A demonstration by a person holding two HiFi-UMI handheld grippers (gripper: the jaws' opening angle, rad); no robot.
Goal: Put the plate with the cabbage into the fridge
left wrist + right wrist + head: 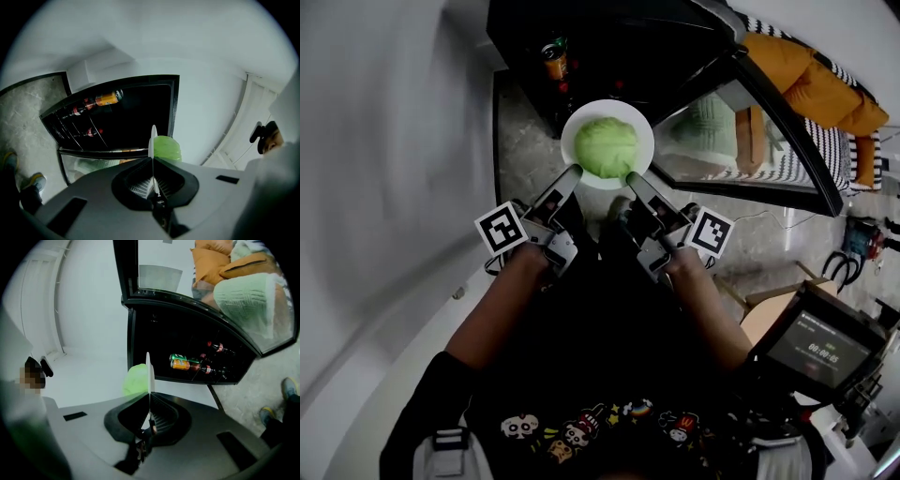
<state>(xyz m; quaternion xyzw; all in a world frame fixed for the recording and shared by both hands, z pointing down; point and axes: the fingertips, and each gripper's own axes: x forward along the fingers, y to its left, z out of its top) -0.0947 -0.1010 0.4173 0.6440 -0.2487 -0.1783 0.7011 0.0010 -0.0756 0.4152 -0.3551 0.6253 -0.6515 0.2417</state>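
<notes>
Both the left hand-held gripper (574, 172) and the right hand-held gripper (632, 178) clamp the near rim of the plate (607, 107) bearing the cabbage (606, 147), with the open fridge (609, 56) straight ahead.

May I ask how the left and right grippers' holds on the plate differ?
The left gripper clamps the plate at its near-left rim, the right gripper at its near-right. The left gripper slants rightward toward it, the right gripper leftward. Both are shut on the rim.
</notes>
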